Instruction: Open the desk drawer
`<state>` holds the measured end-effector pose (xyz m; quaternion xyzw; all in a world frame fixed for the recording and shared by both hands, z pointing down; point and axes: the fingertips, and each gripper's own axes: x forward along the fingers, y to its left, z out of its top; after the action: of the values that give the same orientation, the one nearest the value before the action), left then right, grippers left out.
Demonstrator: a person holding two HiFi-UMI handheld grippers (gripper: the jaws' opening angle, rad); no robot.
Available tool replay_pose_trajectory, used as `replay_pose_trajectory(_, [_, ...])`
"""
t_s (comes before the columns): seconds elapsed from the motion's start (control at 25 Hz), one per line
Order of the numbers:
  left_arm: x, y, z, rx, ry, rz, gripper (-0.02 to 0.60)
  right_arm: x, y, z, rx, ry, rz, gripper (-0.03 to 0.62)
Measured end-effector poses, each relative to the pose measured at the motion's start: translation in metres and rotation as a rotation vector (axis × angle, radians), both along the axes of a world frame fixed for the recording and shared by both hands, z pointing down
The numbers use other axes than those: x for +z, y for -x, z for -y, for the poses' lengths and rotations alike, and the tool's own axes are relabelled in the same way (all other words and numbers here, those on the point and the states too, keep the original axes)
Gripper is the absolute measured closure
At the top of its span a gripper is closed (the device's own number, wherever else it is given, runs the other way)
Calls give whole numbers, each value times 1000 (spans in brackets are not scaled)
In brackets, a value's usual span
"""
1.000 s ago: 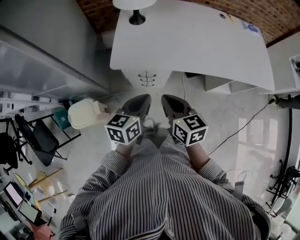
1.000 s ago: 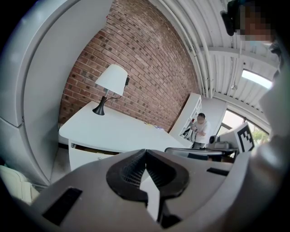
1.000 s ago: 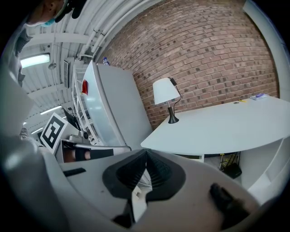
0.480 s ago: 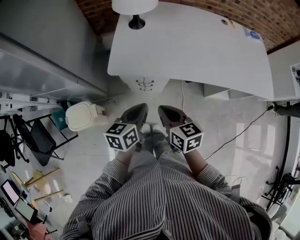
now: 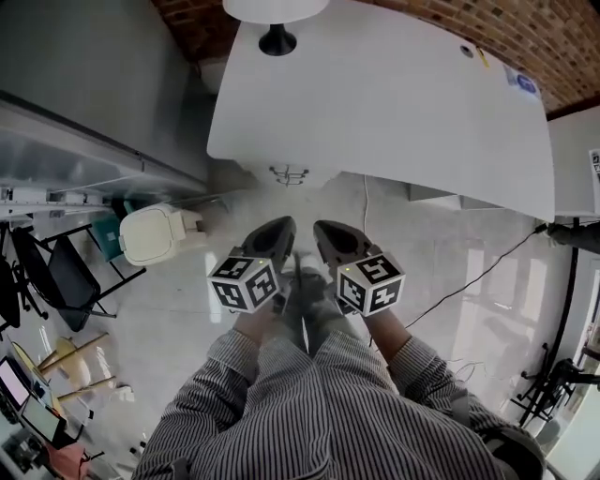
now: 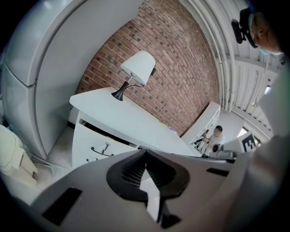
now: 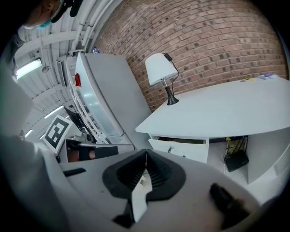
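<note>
Nothing on the job is done yet, as I read it. My left tool (image 5: 279,225) and right tool (image 5: 325,228) are side by side in front of me. Both are clenched tight with nothing between the jaws, as each gripper view shows.

The drawer (image 5: 290,172) sits well ahead of both tools, under the near edge of the white worktop (image 5: 394,103). It is roughly in line with the gap between the tools. Its small dark handles (image 6: 101,149) are stacked one above another on the white front.

A dark slot runs between the worktop and the top drawer front. I cannot tell whether the drawer is cracked open or that is only shadow. So I judge the whole approach is still to come: release a tool, take a handle and pull.

There is bare floor (image 5: 422,244) between the tools and the drawer front, which gives an open lane straight ahead. A pale lidded bin (image 5: 155,234) stands to the left of the left tool, near the drawer stack, so I would not swing wide on that side. A cable (image 5: 469,281) trails across the floor to the right of the right tool. The worktop edge overhangs the drawer, so I would come in beneath it. The lamp (image 5: 277,19) stands far beyond the edge, out of the way.
</note>
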<state>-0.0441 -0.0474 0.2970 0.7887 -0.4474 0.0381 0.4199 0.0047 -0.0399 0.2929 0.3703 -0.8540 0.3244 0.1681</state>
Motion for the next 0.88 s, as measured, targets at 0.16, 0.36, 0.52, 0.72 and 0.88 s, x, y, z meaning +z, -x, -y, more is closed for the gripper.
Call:
replay_pose_trajectory(0.16, [29,5,11,-29,30,-20,569,30,2,13,28,26,1,577])
replay_pose_trajectory(0.36, [64,7,24,-49,53,-41,569,66,5,27,69,64,25,577])
replay_pose_trajectory(0.52, [89,6,28,-72,70,-57,569,90,7,25,74,95,28,577])
replay_pose_trajectory(0.72, [122,14,39,-112,93,-81,569,128,12,27,93,150,38,577])
replay_pose_trajectory(0.88, [148,20,43,-132,116,-96,569,157,15,33,111,197,50,577])
